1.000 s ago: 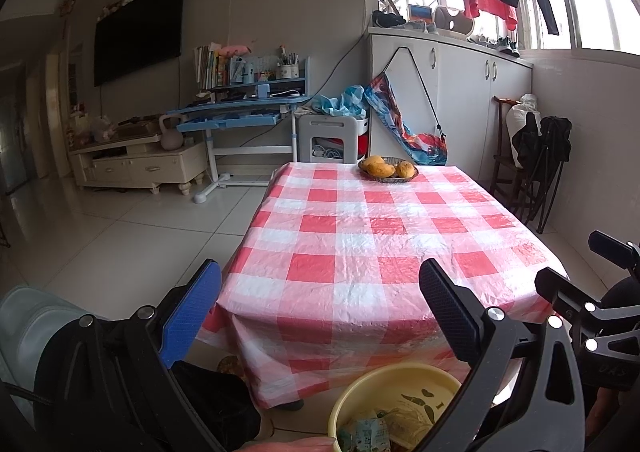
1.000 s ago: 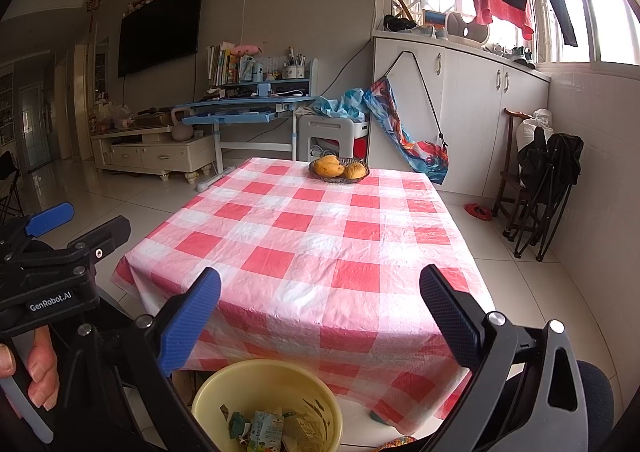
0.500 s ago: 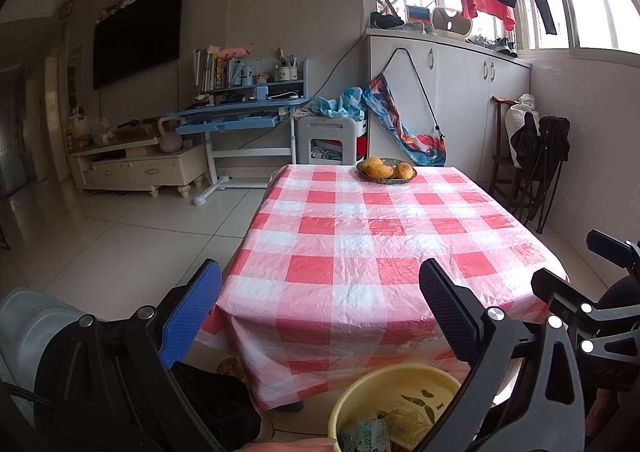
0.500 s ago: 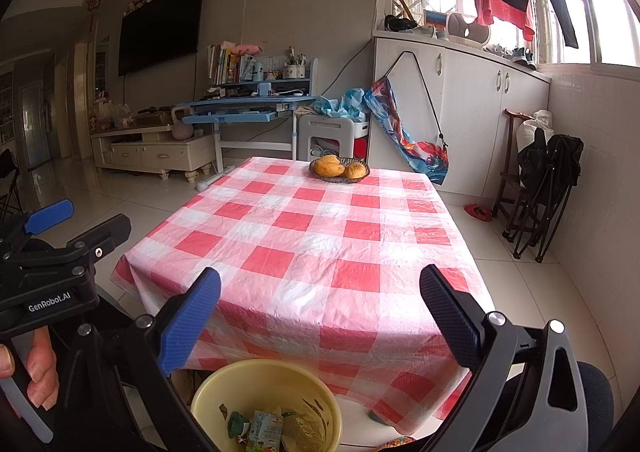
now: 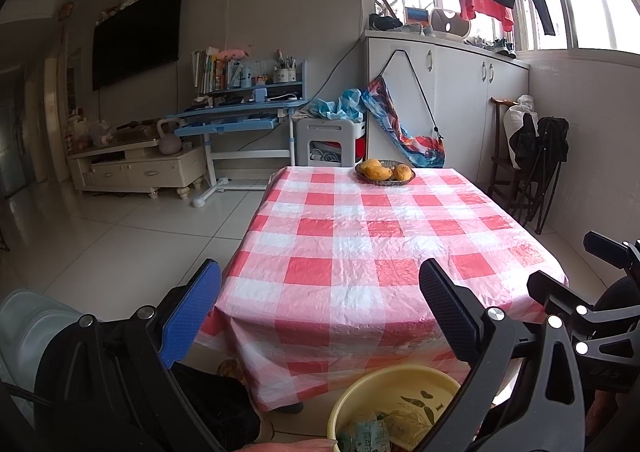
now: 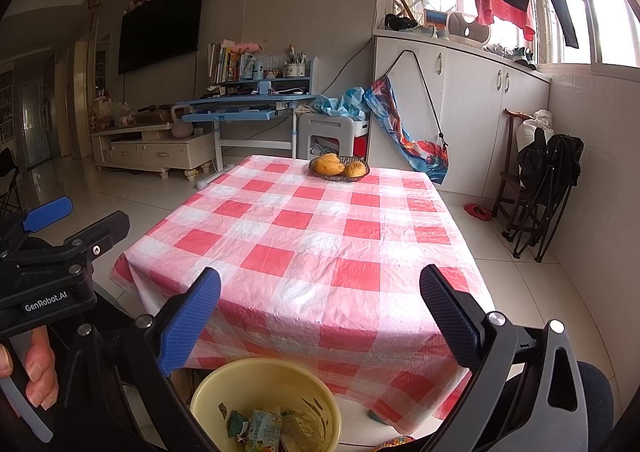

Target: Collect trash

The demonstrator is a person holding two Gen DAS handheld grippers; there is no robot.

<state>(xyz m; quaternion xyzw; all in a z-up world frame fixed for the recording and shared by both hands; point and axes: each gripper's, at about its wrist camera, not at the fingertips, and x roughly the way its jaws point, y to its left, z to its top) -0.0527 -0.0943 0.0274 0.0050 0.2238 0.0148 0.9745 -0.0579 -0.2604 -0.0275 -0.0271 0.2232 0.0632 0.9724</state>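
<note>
A yellow plastic basin (image 6: 266,404) sits low in front of the table's near edge, holding several crumpled wrappers and small cartons (image 6: 260,428). In the left wrist view the same basin (image 5: 394,404) shows at the bottom. My left gripper (image 5: 320,304) is open and empty, held above the near left corner of the table. My right gripper (image 6: 320,304) is open and empty too, hovering over the basin and the table's front edge. The left gripper (image 6: 76,224) also appears at the left edge of the right wrist view, held by a hand (image 6: 38,376).
The table wears a red-and-white checked cloth (image 6: 320,236). A woven dish of mangoes (image 6: 339,168) stands at its far end. Behind are a blue desk (image 6: 244,108), a white stool (image 6: 326,132), white cabinets (image 6: 460,112) and folded black chairs (image 6: 548,188) at right.
</note>
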